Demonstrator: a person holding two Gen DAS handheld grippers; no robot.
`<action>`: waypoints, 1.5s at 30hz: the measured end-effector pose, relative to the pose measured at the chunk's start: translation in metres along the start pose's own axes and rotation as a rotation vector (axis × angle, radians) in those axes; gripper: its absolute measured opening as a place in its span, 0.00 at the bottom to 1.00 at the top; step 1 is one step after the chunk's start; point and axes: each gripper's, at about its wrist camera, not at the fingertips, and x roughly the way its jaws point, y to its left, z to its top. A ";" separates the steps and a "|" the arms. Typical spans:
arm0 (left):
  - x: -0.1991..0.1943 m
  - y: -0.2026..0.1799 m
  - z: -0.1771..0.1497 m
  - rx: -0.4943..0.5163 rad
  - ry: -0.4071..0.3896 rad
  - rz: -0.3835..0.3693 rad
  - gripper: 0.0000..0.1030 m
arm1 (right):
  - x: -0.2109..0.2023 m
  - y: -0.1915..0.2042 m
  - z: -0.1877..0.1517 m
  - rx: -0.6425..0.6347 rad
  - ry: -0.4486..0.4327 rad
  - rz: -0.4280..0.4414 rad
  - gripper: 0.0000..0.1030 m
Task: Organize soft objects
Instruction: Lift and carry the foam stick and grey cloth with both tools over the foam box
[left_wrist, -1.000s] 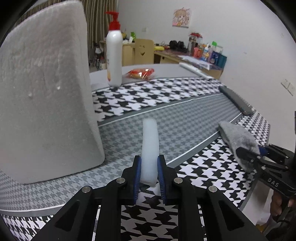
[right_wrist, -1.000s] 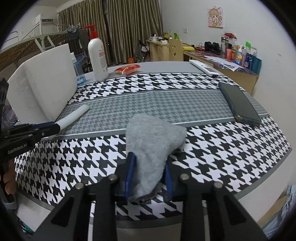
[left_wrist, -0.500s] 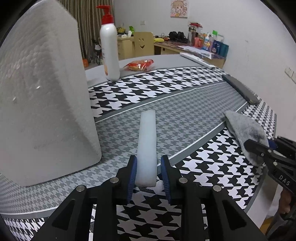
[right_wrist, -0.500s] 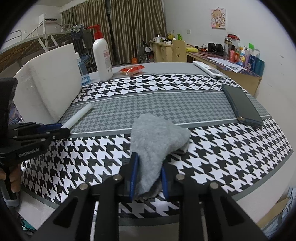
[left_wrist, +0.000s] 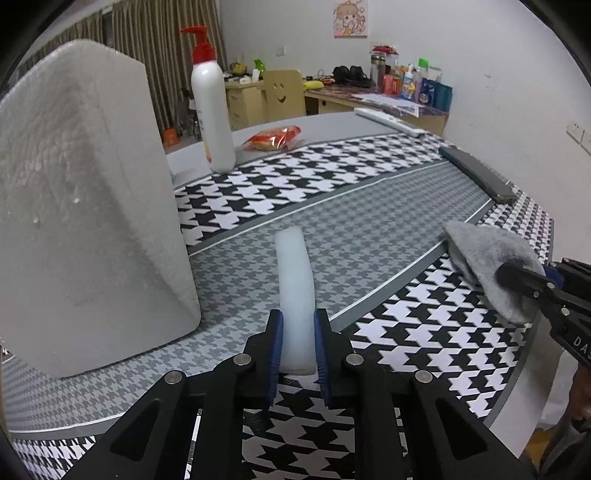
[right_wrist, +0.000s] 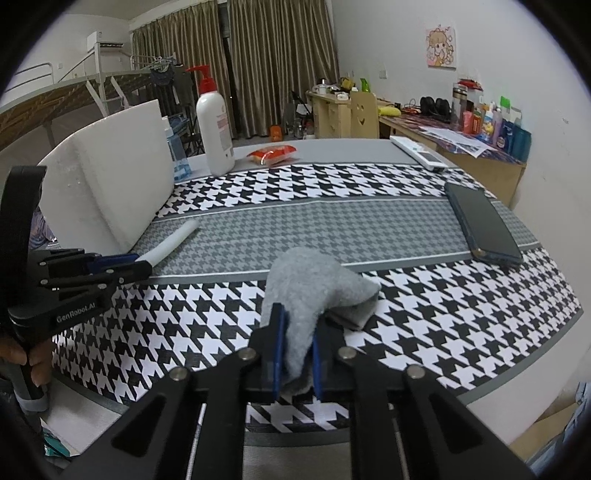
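Two soft items clamped: left gripper (left_wrist: 298, 334), jaws just closed, pinching near end of white translucent foam strip (left_wrist: 295, 280); right gripper (right_wrist: 298, 345), jaws just closed, bunching fuzzy grey fleece cloth (right_wrist: 314, 291). Both resting on houndstooth black-white-grey table cover (left_wrist: 332, 184), beside upright beaded white polystyrene slab (left_wrist: 85, 214), red-capped white pump bottle (left_wrist: 212, 107) behind, curtained cluttered room. Strip long axis straight away from left jaws, across grey band.

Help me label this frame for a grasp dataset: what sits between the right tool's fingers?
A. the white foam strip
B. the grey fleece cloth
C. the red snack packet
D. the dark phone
B: the right tool pinches the near end of the grey fleece cloth; the left tool has the white foam strip.
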 end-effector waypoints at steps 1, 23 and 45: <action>-0.003 0.000 0.001 -0.004 -0.011 -0.001 0.17 | -0.001 0.000 0.001 0.001 -0.003 0.004 0.14; -0.072 -0.001 0.016 -0.052 -0.177 0.023 0.17 | -0.040 0.007 0.028 -0.017 -0.111 0.056 0.13; -0.132 0.015 0.027 -0.083 -0.339 0.040 0.17 | -0.055 0.028 0.069 -0.085 -0.226 0.117 0.13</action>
